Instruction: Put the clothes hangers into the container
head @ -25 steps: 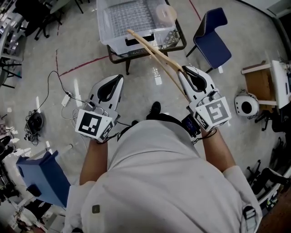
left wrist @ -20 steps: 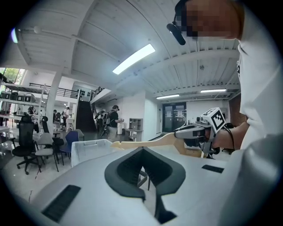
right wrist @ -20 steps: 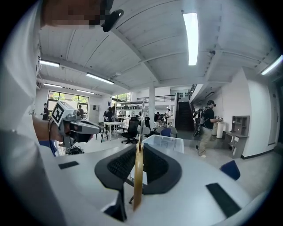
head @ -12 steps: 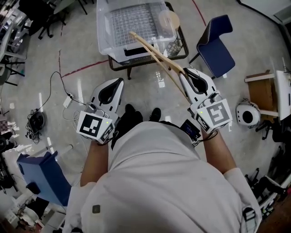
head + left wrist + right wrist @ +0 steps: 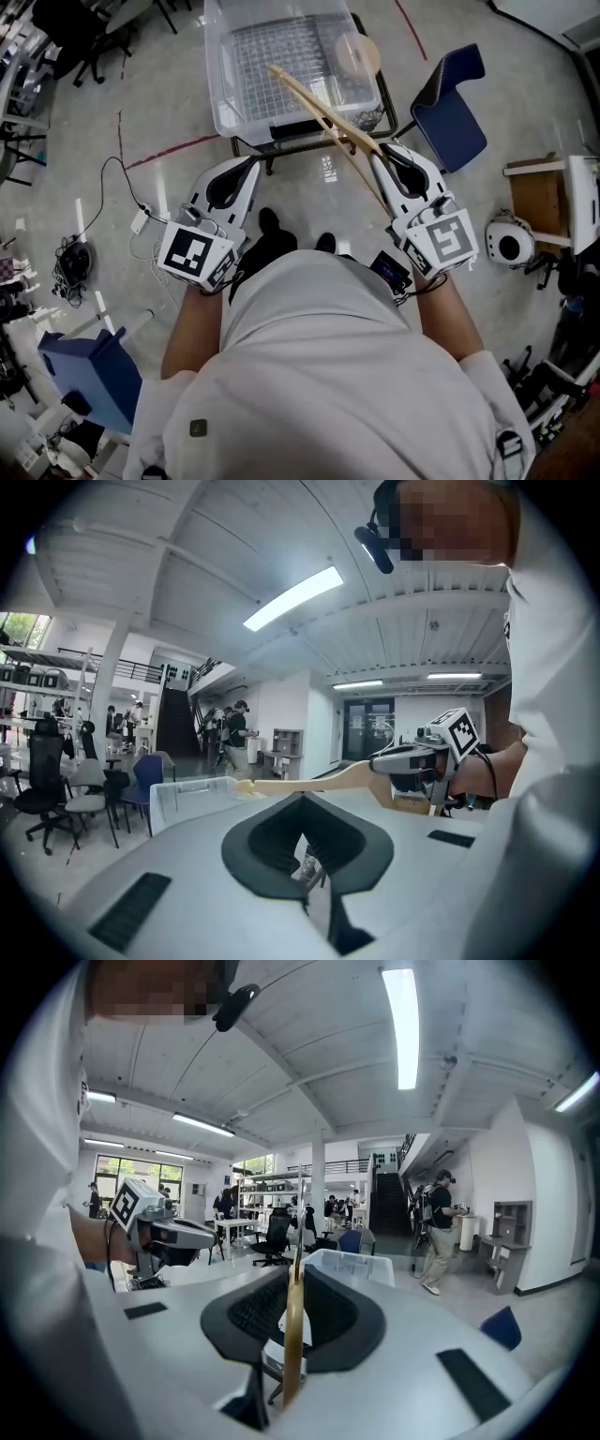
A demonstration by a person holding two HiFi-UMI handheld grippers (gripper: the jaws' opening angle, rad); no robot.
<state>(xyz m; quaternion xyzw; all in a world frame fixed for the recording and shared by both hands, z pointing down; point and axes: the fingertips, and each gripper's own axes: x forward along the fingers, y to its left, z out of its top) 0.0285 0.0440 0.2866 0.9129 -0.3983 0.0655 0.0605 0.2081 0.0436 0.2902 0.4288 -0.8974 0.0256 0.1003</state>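
Note:
A clear plastic container [image 5: 225, 112] stands on a low dark table straight ahead of me. My right gripper [image 5: 382, 152] is shut on the lower end of a light wooden clothes hanger [image 5: 319, 108]. The hanger slants up and left, and its far tip reaches over the container's front part. In the right gripper view the hanger [image 5: 293, 1335] stands edge-on between the jaws, with the container [image 5: 342, 1265] beyond it. My left gripper [image 5: 249, 165] is level with the right one, short of the table, shut and with nothing in it. From the left gripper view the hanger [image 5: 309, 782] runs sideways to the right gripper [image 5: 403, 758].
A round tan object [image 5: 356, 53] lies in the container's right part. A blue chair [image 5: 450, 89] stands right of the table, with a wooden stand [image 5: 539, 178] and a round white device [image 5: 509, 220] farther right. Cables and a power strip [image 5: 139, 217] lie on the floor at left.
The container and its table have come nearer and lower in the head view as the person steps forward. Both grippers keep their pose, and the right one still holds the hanger.

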